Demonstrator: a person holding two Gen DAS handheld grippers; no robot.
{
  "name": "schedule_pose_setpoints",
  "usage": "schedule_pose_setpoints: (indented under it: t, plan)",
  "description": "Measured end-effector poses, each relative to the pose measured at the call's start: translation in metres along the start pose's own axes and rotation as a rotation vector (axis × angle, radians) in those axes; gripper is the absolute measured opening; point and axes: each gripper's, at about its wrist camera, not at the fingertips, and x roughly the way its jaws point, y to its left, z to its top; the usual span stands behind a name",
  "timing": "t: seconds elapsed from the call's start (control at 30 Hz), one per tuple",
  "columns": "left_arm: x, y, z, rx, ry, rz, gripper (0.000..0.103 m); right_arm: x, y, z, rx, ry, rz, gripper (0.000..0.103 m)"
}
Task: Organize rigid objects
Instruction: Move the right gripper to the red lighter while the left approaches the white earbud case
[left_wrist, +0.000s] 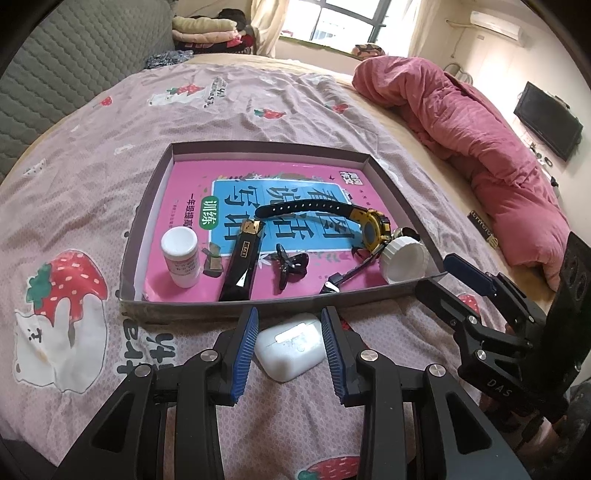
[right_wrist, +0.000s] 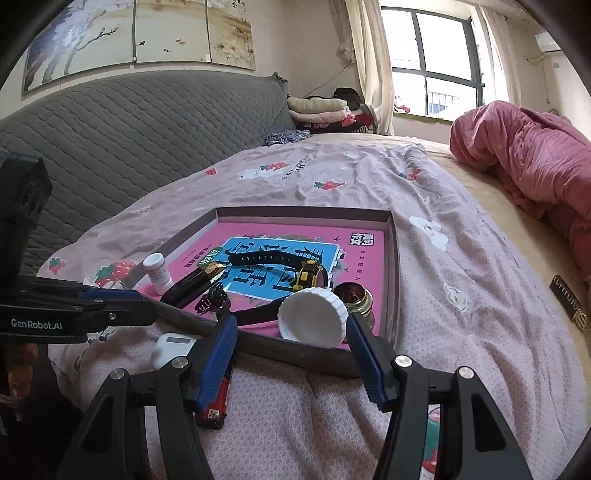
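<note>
A white earbud case (left_wrist: 290, 345) lies on the pink strawberry sheet just in front of the shallow grey tray (left_wrist: 147, 206). My left gripper (left_wrist: 290, 332) has its blue pads against both sides of the case. The tray holds a pink book, a black-and-yellow watch (left_wrist: 373, 225), a white pill bottle (left_wrist: 181, 258), a black gold-topped lighter (left_wrist: 243, 266), a black hair claw (left_wrist: 290, 266) and a big white cap (left_wrist: 404, 260). My right gripper (right_wrist: 290, 325) stands open and empty before the tray's near right corner. A red lighter (right_wrist: 216, 398) lies under its left finger.
A rolled red quilt (left_wrist: 480, 147) lies along the bed's right side. A dark flat packet (right_wrist: 567, 299) rests on the sheet right of the tray. Behind the bed stands a grey quilted headboard (right_wrist: 129, 129), with folded clothes (right_wrist: 321, 109) in the corner.
</note>
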Motion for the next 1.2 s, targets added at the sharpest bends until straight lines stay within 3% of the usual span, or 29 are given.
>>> schedule_pose_setpoints:
  t: [0.1,0.23,0.63,0.97,1.2]
  plan:
    - [-0.006,-0.002,0.001,0.005,-0.013,-0.001,0.037,-0.005,0.002,0.0,0.003,-0.002,-0.006,0.061]
    - [-0.01,-0.002,0.002,0.007,-0.016,-0.005,0.047,-0.01,0.01,0.001,-0.007,0.003,-0.011,0.061]
    - [0.001,0.006,-0.015,0.034,0.05,0.036,0.048,0.004,0.049,-0.019,-0.116,0.154,0.001,0.061]
    - [0.014,0.003,-0.022,0.065,0.086,0.02,0.048,0.025,0.059,-0.031,-0.125,0.229,0.008,0.061]
    - [0.035,0.001,-0.021,0.155,0.111,-0.031,0.048,0.04,0.06,-0.035,-0.121,0.263,0.002,0.061]
